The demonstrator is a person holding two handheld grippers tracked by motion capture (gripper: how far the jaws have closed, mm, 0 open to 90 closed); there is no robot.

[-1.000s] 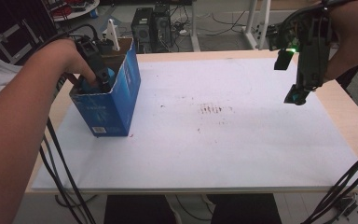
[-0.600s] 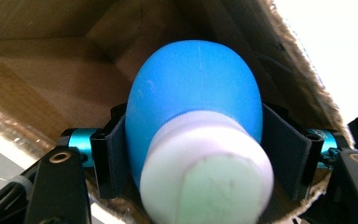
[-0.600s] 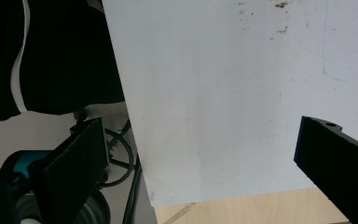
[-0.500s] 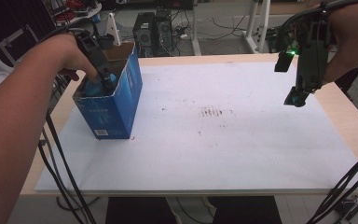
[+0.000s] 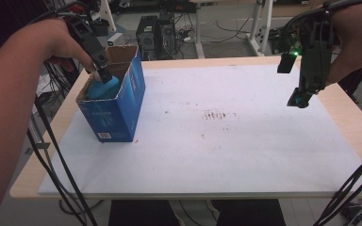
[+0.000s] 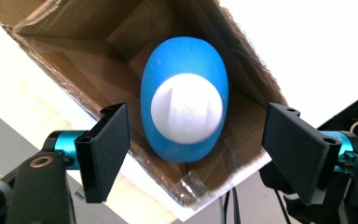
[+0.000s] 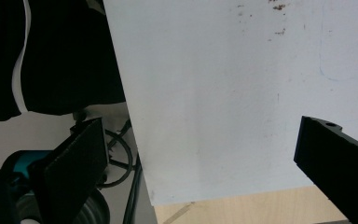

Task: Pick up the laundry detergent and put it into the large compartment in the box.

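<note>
The left gripper [image 5: 101, 70] hangs over the open top of the blue box [image 5: 115, 110], which stands upright at the left part of the counter [image 5: 245, 155]. In the left gripper view its fingers [image 6: 105, 156] are spread wide and hold nothing; the blue object with the white round face [image 6: 185, 105] lies inside the box, beyond and between the fingers, touching neither. The step in hand appears to be either a release just made or a pick about to begin; the pictures do not settle which. For a clean withdrawal, lift straight up along the box axis so neither finger catches the cardboard wall [image 6: 247, 70]. For a pick, keep the fingers wide, centre the object between them, descend until the pads flank its widest part, then close evenly; the rounded shell will likely slip if gripped near its end. The right gripper [image 5: 301, 96] hovers above the far right of the counter, well apart from the box, its fingers [image 7: 81, 161] wide and empty. Compared with the view half a second ago, the left gripper sits slightly higher over the box opening, the box stands in about the same place, and the right gripper has scarcely moved.
</note>
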